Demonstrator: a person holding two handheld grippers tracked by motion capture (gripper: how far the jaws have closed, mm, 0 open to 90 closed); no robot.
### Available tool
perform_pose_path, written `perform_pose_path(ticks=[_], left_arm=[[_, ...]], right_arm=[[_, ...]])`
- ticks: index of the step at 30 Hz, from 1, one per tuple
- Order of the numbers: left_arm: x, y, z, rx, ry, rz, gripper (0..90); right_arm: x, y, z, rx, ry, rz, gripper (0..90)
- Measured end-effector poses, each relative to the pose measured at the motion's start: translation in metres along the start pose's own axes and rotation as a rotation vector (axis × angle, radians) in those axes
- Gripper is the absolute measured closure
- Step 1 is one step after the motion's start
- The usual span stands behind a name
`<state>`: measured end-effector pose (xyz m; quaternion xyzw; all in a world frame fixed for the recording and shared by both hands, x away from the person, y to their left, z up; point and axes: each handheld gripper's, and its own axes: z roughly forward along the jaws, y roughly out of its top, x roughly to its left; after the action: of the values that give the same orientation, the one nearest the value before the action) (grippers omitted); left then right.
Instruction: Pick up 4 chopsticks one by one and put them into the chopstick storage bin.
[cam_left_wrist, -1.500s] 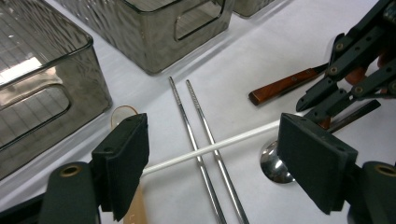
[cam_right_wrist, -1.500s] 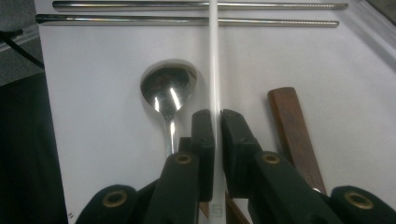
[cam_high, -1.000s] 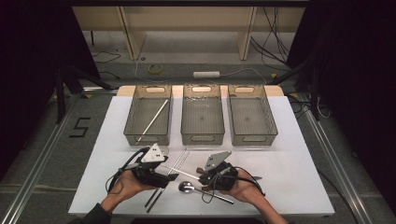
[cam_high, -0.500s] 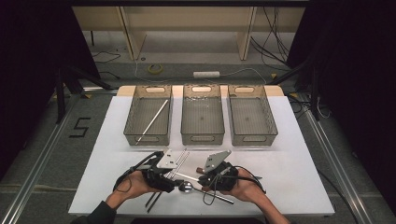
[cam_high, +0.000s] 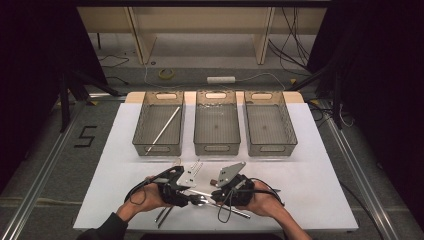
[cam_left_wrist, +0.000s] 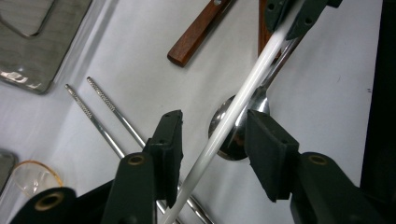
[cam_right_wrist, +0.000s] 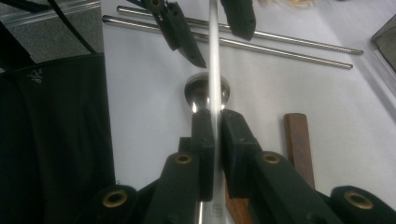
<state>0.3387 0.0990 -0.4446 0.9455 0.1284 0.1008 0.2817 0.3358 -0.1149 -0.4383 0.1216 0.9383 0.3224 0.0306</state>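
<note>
White, slim chopstick (cam_right_wrist: 214, 70): judged light, stiff and slippery. Right hand-held gripper (cam_right_wrist: 217, 122) clamps it; left hand-held gripper (cam_left_wrist: 212, 137), jaws just closing, straddles its shaft untouched.

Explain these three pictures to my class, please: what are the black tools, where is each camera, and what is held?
A person holds a two-jaw gripper in each hand. One camera looks down on the white table; the others ride on the grippers. The right gripper is shut on a thin white rod. The left gripper has just been closing around the rod's other end, its pads not yet touching. Beneath lie a metal spoon, two metal chopsticks and wooden handles. Three grey baskets stand behind.
</note>
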Motion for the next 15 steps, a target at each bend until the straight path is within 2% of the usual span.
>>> perform_pose_path(ticks=[11,15], left_arm=[[-0.0024,0.0028,-0.0009,0.028,-0.018,0.062,70.3],[-0.0048,0.0030,-0.0029,0.024,-0.019,0.118,73.2]], right_arm=[[-0.0001,0.0000,-0.0013,-0.002,0.022,-0.019,84.8],[-0.0007,-0.0010,-0.0025,-0.002,0.038,-0.029,84.6]])
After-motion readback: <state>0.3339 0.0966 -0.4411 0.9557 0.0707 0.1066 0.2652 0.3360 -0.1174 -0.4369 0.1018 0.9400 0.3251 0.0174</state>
